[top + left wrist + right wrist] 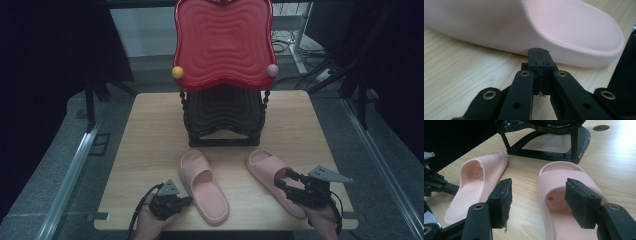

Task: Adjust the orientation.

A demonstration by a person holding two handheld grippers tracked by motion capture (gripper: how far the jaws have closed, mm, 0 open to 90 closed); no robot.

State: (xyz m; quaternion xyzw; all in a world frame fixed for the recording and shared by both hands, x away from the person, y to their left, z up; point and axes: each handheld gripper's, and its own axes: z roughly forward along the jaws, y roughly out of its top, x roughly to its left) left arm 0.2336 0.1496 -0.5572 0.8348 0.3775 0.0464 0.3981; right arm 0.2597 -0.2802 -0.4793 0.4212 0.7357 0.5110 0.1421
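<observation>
High view first, going left to right: the left gripper (186, 200) is seen low at the table's near edge with its jaws pressed fully together, nothing held, tips just beside the outer side of the left slipper (203, 186). That pink slide is laid flat on the wooden table (150, 135), toe toward the black shoe rack (223, 120) with the red top tier (223, 42). Further right, the right slipper (267, 172) is laid the same way, and the right gripper (283, 181) is hovered over its heel end with jaws spread wide, one pad on each side of the sidewall in the right gripper view, nothing pinched yet.

Handling guess: these look like moulded foam slides, so probably light, a bit squishy and springy, not fragile, matte enough that slipping shouldn't be a big issue. The strap arch or the thin sidewall near the heel is probably best grabbed; the thick sole could be squeezed too but it'd likely be deformed
</observation>
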